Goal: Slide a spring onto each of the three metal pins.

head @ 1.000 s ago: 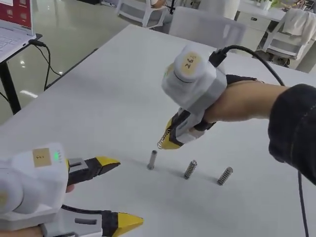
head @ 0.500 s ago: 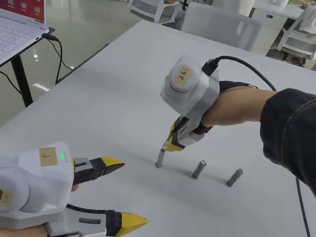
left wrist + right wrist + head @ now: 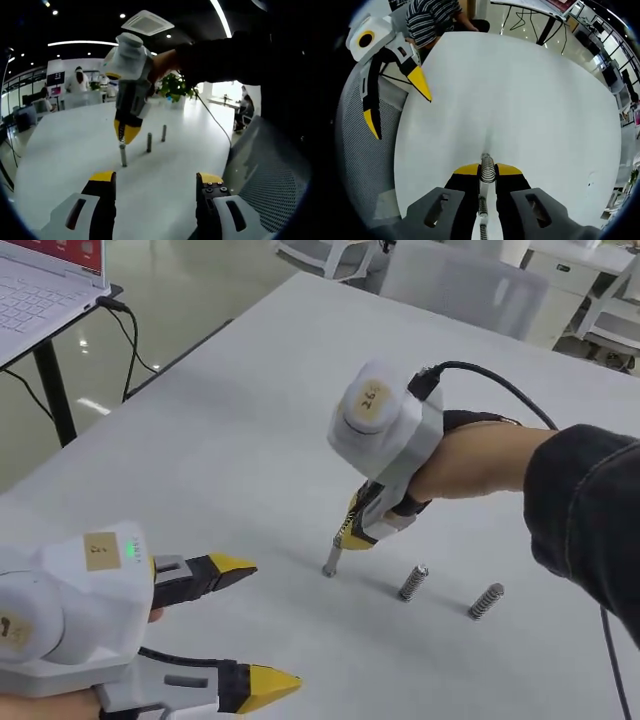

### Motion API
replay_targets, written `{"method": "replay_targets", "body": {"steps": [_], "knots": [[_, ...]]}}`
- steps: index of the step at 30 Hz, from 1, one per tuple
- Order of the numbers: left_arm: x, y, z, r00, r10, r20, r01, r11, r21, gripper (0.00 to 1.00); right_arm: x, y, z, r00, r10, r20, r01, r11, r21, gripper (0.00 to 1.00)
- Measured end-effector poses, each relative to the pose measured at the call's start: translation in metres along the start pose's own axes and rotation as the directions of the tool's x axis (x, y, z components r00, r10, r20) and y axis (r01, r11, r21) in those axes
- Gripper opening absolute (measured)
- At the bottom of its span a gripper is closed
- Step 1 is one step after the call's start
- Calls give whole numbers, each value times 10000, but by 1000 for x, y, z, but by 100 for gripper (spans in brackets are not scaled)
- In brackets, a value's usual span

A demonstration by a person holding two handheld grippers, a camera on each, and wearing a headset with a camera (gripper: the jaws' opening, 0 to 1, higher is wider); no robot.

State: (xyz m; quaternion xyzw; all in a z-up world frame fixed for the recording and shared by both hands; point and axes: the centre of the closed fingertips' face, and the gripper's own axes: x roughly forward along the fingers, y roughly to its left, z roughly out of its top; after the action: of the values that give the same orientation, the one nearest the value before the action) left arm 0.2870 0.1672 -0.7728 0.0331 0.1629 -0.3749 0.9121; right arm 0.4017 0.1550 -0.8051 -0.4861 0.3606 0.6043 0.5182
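A round sticker [image 3: 364, 401] on the right gripper [image 3: 352, 537] carries handwritten digits, seemingly 26; the square label [image 3: 101, 551] on the left gripper [image 3: 276, 622] cannot be read.

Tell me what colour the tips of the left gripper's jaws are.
Yellow tips on black jaws, clearest in the head view of the left gripper.

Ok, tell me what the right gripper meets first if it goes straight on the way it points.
The bare pin. The right gripper points down at it, shut on a spring whose end sits at the pin's top. Whether the spring is over the tip yet is unclear. Below lies the table.
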Motion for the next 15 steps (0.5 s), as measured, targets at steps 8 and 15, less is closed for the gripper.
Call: {"method": "replay_targets", "body": {"steps": [8, 15], "knots": [[0, 0, -1, 10000, 5, -19, -5, 10000, -58, 59, 13, 5, -3, 9992, 102, -385, -109, 9998, -170, 9], [0, 0, -1, 10000, 34, -26, -34, 10000, -69, 59, 25, 14, -4, 9978, 239, -621, -260, 9991, -344, 9]]}}
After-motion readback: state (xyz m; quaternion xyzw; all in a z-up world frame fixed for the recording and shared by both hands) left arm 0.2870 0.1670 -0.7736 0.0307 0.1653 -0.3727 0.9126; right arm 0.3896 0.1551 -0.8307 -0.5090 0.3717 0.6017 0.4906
